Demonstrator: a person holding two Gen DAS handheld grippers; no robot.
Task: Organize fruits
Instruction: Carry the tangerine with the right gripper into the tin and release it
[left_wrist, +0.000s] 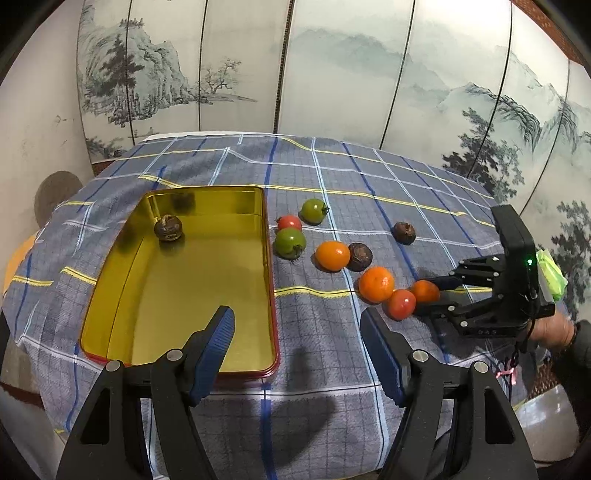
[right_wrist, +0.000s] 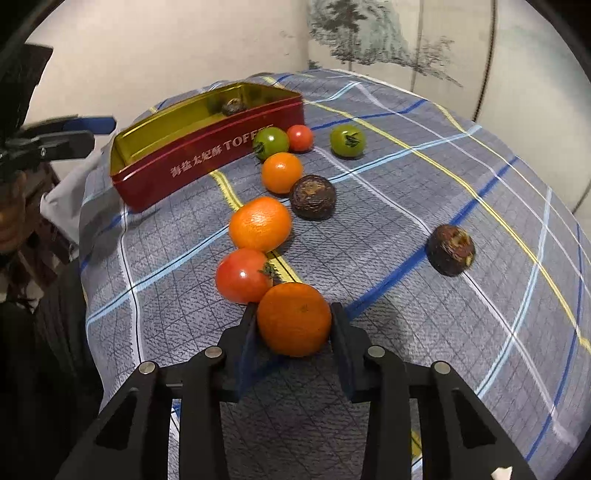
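Fruit lies scattered on the checked cloth (right_wrist: 424, 192), and low in the right wrist frame the right gripper (right_wrist: 293, 325) has its jaws clamped on a tangerine (right_wrist: 294, 319), while the left gripper (left_wrist: 297, 347) hangs with jaws apart by the tin (left_wrist: 177, 306) holding one brown fruit (left_wrist: 168, 228).

A grey checked tablecloth (left_wrist: 332, 177) with blue, white and yellow lines covers the table, rumpled at its far edge, while behind it stands a folding screen (left_wrist: 351, 74) painted with misty mountains and pines, beside a plain pale wall (right_wrist: 166, 48) at one side.
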